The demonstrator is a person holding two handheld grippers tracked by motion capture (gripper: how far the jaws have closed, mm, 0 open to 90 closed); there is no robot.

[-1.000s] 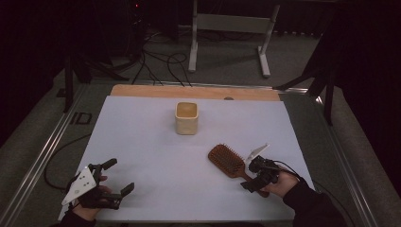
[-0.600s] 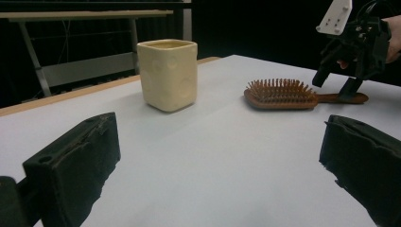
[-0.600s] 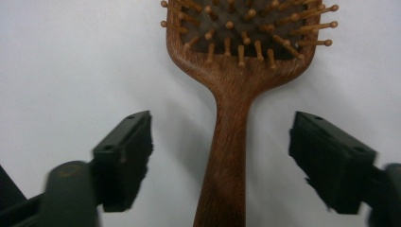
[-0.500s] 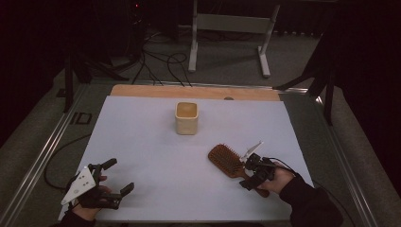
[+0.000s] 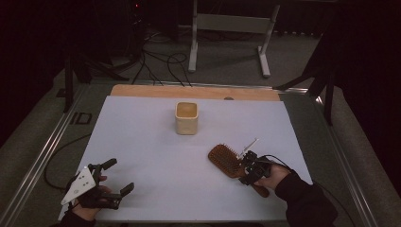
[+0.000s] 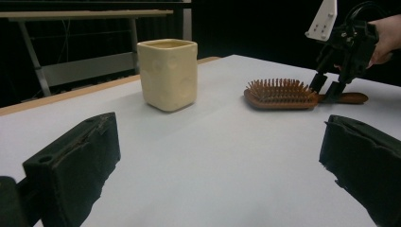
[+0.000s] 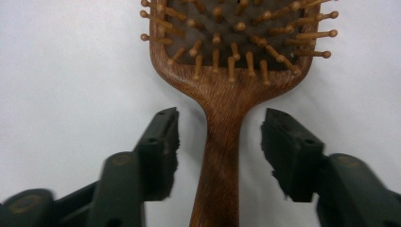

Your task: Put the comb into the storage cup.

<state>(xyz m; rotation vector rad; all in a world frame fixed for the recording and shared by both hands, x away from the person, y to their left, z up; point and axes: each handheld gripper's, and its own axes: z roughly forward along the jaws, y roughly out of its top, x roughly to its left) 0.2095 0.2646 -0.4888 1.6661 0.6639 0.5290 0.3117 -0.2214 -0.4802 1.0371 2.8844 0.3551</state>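
A wooden hairbrush (image 5: 226, 160) lies bristles up at the right of the white table sheet (image 5: 142, 142). My right gripper (image 5: 246, 171) is lowered over its handle. In the right gripper view the brush handle (image 7: 222, 156) runs between the two jaws of that gripper (image 7: 220, 127), with a gap on each side. The jaws have just been closing and do not touch the wood. A cream square cup (image 5: 186, 118) stands upright mid-table, apart from both grippers. My left gripper (image 5: 119, 176) rests open at the front left, nothing between its jaws.
A wooden strip (image 5: 189, 92) borders the sheet's far edge. Beyond the table a metal stand (image 5: 227, 23) and cables lie on the floor. From the left gripper view the cup (image 6: 168, 73) is left of the brush (image 6: 281, 92) and the right gripper (image 6: 326, 90).
My right gripper has shifted slightly left along the brush handle toward the head, and its jaws stand narrower around it. The left gripper, the cup and the brush have not moved.
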